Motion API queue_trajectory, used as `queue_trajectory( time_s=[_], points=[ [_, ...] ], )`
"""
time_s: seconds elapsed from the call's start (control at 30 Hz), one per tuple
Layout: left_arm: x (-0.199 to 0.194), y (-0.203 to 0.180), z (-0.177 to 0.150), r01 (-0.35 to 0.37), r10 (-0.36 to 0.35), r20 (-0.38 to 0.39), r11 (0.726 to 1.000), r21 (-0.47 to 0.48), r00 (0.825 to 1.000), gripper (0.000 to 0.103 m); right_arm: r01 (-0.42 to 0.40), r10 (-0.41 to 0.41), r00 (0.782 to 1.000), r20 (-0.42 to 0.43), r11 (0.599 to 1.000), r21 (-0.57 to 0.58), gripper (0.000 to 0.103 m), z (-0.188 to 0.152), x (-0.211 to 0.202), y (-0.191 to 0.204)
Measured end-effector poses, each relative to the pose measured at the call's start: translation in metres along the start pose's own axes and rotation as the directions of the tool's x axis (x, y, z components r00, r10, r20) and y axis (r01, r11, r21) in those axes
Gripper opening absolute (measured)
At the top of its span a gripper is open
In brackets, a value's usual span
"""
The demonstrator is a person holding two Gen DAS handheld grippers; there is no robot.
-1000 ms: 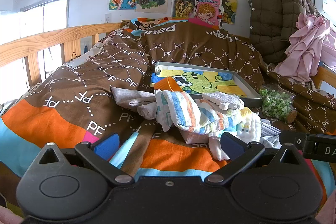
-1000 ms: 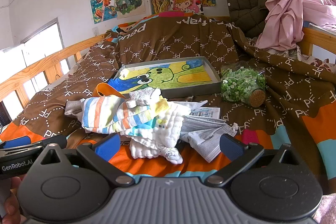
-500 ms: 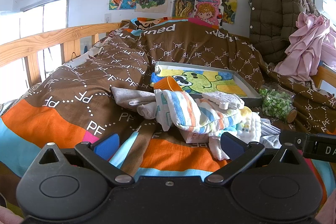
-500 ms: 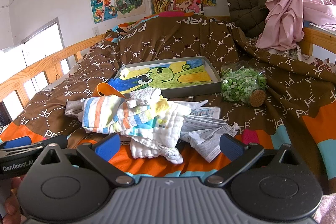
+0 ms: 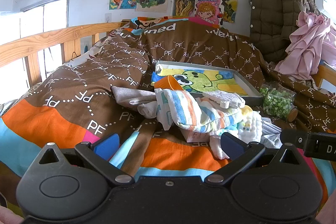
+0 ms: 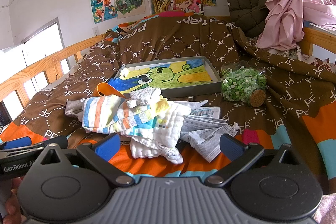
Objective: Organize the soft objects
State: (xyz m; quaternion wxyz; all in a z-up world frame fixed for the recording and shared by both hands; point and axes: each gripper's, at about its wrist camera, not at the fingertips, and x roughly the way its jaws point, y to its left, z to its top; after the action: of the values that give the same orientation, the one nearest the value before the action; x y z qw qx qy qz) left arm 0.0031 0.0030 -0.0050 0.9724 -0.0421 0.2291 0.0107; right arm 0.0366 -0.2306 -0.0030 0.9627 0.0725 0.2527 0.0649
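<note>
Left gripper [image 5: 168, 145]: jaws apart, empty.
Right gripper [image 6: 168, 145]: jaws apart, empty.
Striped towel [image 6: 109, 113]: atop cloth pile on bed [image 6: 273, 119].

Terry-cloth striped towel [image 6: 109, 114], cork-stoppered glass jar [image 6: 243, 85], wooden bed rail [image 5: 42, 43].

A striped towel [image 6: 109, 112], banded orange, blue and yellow on white, lies crumpled atop the heap on the bed. A small white sock [image 6: 145, 96] rests on it. Beneath, a white quilted cloth [image 6: 166, 129] spills forward, with grey face masks [image 6: 205, 135] just to its right. A grey cloth [image 5: 130, 96] lies flat at the heap's left.
</note>
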Motion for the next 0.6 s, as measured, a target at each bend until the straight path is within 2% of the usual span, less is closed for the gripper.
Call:
queue_trajectory(
  time_s=[0.33,0.6],
  points=[
    [0.003,0.004,-0.001,0.015,-0.015,-0.013,1.0,-0.014,1.0,0.102,-0.013,0.013,1.0,-0.009,1.0,-0.006,0.103,-0.001,0.0,0.003],
    [0.023,0.016,0.014,0.067,-0.067,-0.001,0.995,-0.069,0.998,0.102,-0.091,0.091,0.996,-0.006,0.994,-0.056,0.103,0.013,0.015,0.004]
  ],
)
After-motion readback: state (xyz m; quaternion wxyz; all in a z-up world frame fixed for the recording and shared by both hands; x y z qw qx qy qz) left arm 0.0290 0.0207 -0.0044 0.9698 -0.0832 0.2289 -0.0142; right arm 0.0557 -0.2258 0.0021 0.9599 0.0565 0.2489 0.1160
